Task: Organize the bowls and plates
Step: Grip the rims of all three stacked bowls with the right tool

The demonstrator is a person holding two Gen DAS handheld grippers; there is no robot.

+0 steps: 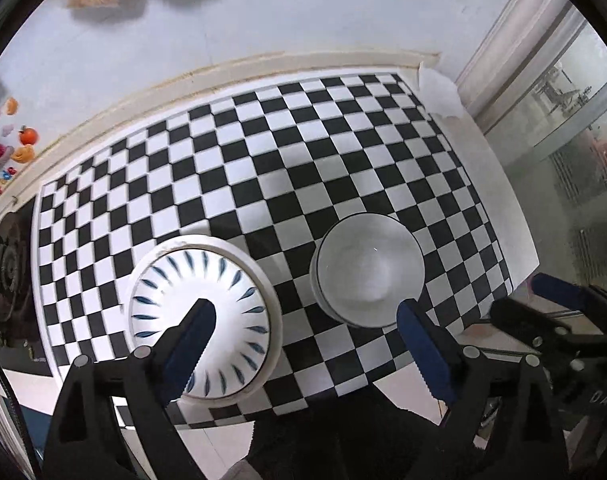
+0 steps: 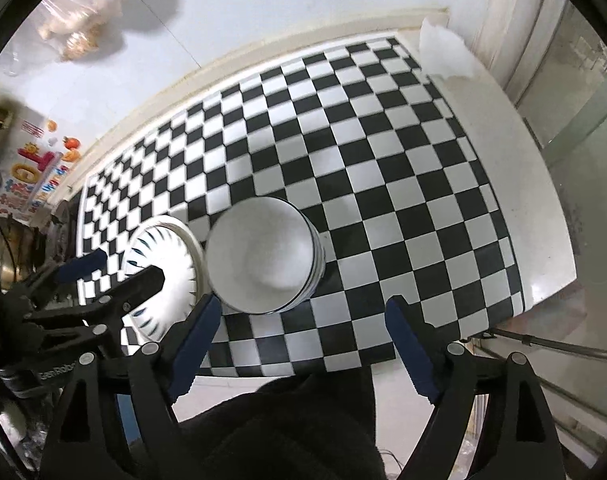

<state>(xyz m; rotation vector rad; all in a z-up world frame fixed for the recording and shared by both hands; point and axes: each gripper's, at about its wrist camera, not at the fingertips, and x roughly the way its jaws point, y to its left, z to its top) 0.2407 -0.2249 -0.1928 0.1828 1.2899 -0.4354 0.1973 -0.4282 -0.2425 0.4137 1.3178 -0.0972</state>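
The stack of white bowls (image 1: pixel 369 270) stands on the checkered mat (image 1: pixel 263 152) near its front edge, and just to its left, apart from it by a narrow strip of squares, sits the stack of plates (image 1: pixel 207 320), whose top plate carries a ring of blue leaf-like strokes. The left gripper (image 1: pixel 303 340) hangs above both stacks with its jaws spread wide, nothing between them and nothing touched; its blue pads (image 1: pixel 421 352) frame the gap between plates and bowls. The right gripper (image 2: pixel 299 336) is likewise wide open and empty, held above the mat in front of the bowls (image 2: pixel 263 256), with the plates (image 2: pixel 163 276) to the left of it. Each camera also catches the other gripper at its edge. There are two stacks; how many bowls or plates each holds cannot be counted for sure, though several dark-lined rims show on the bowl stack's side. The black-and-white mat covers a white counter (image 2: pixel 515 168) that meets a pale wall (image 1: pixel 263 8). A crumpled white sheet (image 2: pixel 443 52) lies at the far right corner, colourful stickers (image 2: pixel 35 168) mark the left, and a clear bag (image 2: pixel 79 20) hangs on the wall.
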